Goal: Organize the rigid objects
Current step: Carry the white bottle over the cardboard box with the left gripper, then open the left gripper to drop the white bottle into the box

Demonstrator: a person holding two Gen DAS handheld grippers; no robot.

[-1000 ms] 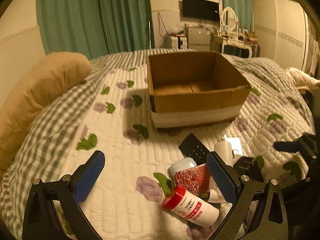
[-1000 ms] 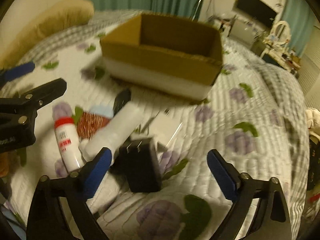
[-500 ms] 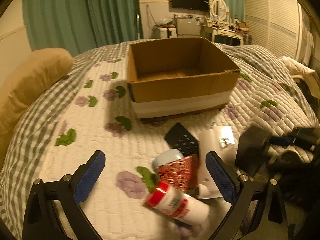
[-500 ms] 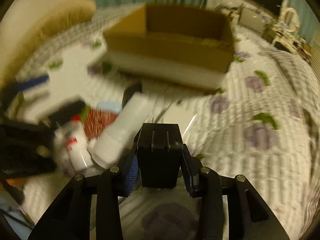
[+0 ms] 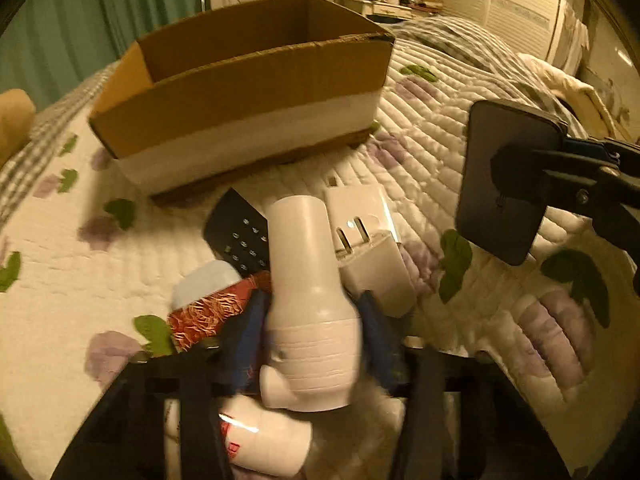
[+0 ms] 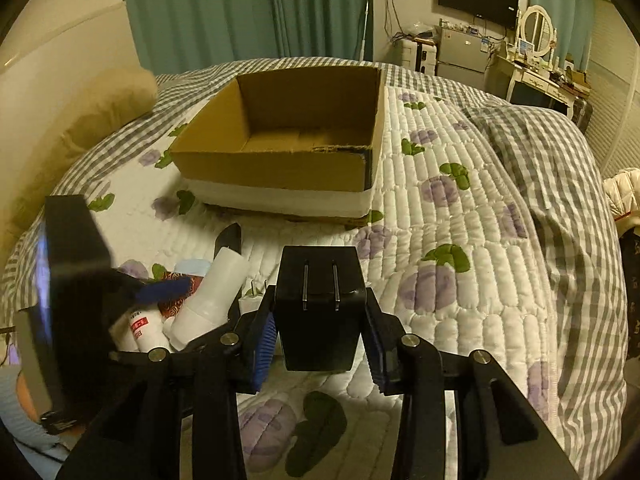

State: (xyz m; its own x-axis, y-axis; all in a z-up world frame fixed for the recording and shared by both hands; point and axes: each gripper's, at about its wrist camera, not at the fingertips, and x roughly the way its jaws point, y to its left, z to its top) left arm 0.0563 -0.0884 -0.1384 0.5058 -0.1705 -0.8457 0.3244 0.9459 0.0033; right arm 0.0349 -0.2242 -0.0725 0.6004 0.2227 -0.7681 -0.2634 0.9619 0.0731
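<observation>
My left gripper (image 5: 312,336) is closing on a white bottle (image 5: 308,300) that lies in the pile on the quilt, and both blue pads touch its sides. My right gripper (image 6: 320,340) is shut on a black plug adapter (image 6: 320,312), held above the quilt with its prongs pointing up. In the left wrist view that black adapter (image 5: 492,216) hangs at the right. An open cardboard box (image 6: 280,132) stands behind the pile with nothing visible inside.
Around the bottle lie a white plug adapter (image 5: 368,248), a black remote (image 5: 240,232), a red patterned jar (image 5: 204,300) and a red-labelled white bottle (image 5: 260,440). A tan pillow (image 6: 104,112) lies at the left. Furniture stands beyond the bed.
The left gripper came down and forward over the pile and closed from wide open onto the white bottle. The right gripper closed on the black adapter and lifted it off the quilt.
</observation>
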